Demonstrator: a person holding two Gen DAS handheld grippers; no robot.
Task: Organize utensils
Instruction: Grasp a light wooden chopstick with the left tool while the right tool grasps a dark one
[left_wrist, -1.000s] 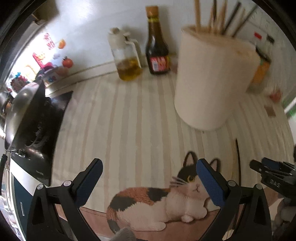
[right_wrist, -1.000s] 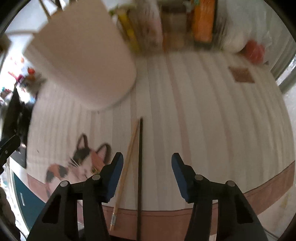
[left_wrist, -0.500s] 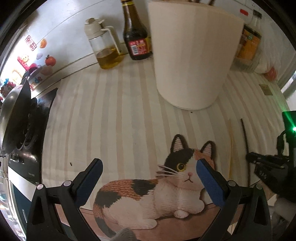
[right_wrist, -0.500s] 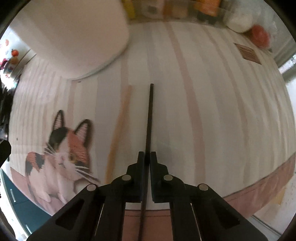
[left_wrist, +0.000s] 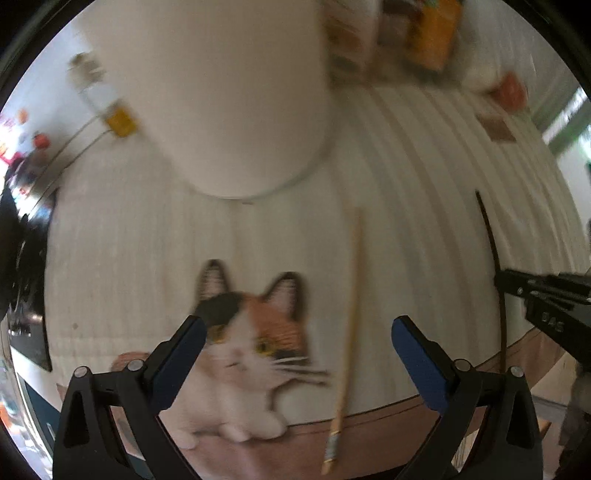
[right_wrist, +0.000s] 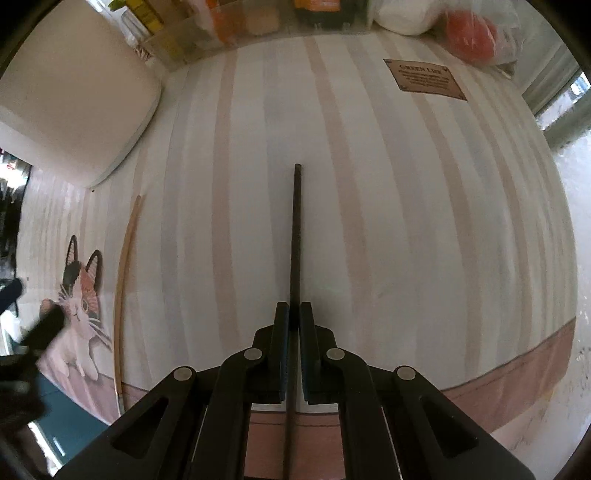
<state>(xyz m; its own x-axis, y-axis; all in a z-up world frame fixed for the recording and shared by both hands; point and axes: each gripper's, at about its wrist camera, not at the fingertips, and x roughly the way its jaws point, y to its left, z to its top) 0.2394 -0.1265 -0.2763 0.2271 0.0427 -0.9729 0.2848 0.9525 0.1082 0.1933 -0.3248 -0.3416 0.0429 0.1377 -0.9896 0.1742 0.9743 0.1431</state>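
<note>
My right gripper (right_wrist: 290, 314) is shut on a black chopstick (right_wrist: 296, 229) that points straight ahead over the striped mat; it also shows in the left wrist view (left_wrist: 491, 240), with the right gripper (left_wrist: 502, 282) at the right edge. A light wooden chopstick (left_wrist: 349, 317) lies on the mat, between the fingers of my open left gripper (left_wrist: 299, 339); it also shows in the right wrist view (right_wrist: 123, 273). The tall cream utensil holder (left_wrist: 229, 99) stands beyond it, and at the upper left in the right wrist view (right_wrist: 70, 103).
The striped mat (right_wrist: 406, 221) has a cat picture (left_wrist: 255, 332) and a brown label (right_wrist: 424, 79). Bottles and packets (right_wrist: 240, 22) line the back wall, with a red bag (right_wrist: 471, 31) at right. A dark stove (left_wrist: 14, 251) sits at left.
My right gripper closed on the black chopstick and lifted it clear of the wooden one. My left gripper swung right and closer, so the wooden chopstick now lies between its open fingers.
</note>
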